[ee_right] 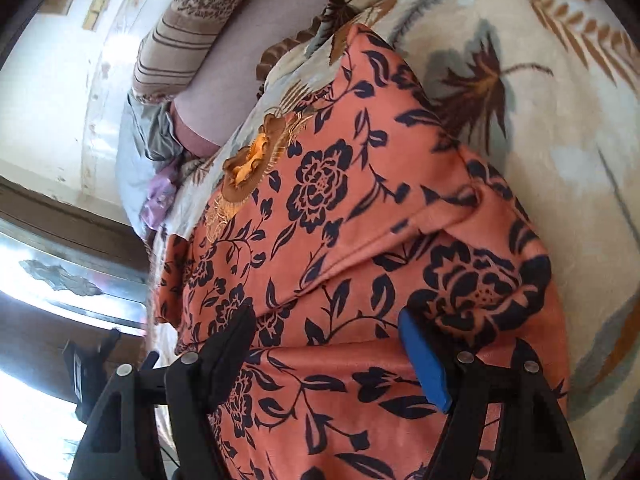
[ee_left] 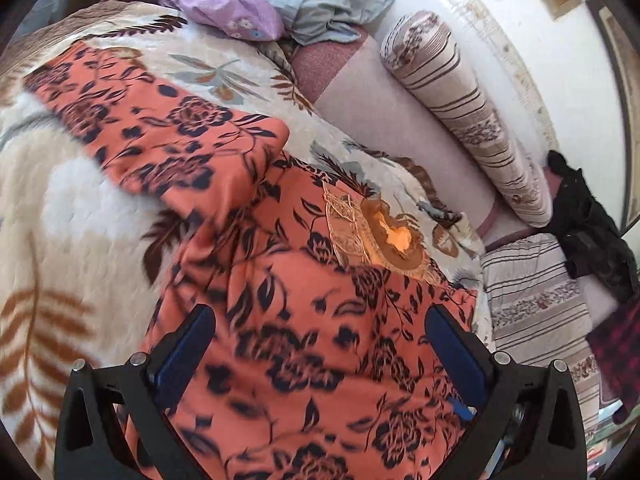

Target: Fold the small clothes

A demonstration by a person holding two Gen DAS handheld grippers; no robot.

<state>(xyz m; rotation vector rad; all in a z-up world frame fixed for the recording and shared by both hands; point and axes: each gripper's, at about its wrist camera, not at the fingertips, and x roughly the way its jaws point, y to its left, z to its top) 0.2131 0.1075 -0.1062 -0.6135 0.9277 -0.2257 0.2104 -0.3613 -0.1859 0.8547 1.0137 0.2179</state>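
Observation:
An orange garment with a dark floral print (ee_left: 304, 312) lies spread on a cream leaf-patterned blanket (ee_left: 72, 208). One sleeve lies flat toward the upper left. A gold embroidered neckline (ee_left: 384, 236) faces the bolster side. My left gripper (ee_left: 320, 320) is open, its blue-padded fingers wide apart just above the garment's body. In the right wrist view the same garment (ee_right: 340, 208) fills the middle, with a fold across it. My right gripper (ee_right: 328, 324) is open above the cloth, holding nothing.
A striped bolster pillow (ee_left: 460, 108) lies along the white wall. A lilac floral cloth (ee_left: 228, 8) and a grey cloth (ee_left: 332, 4) are bunched at the far end. Dark clothes (ee_left: 592, 232) sit at the right. A window (ee_right: 48, 272) is at left.

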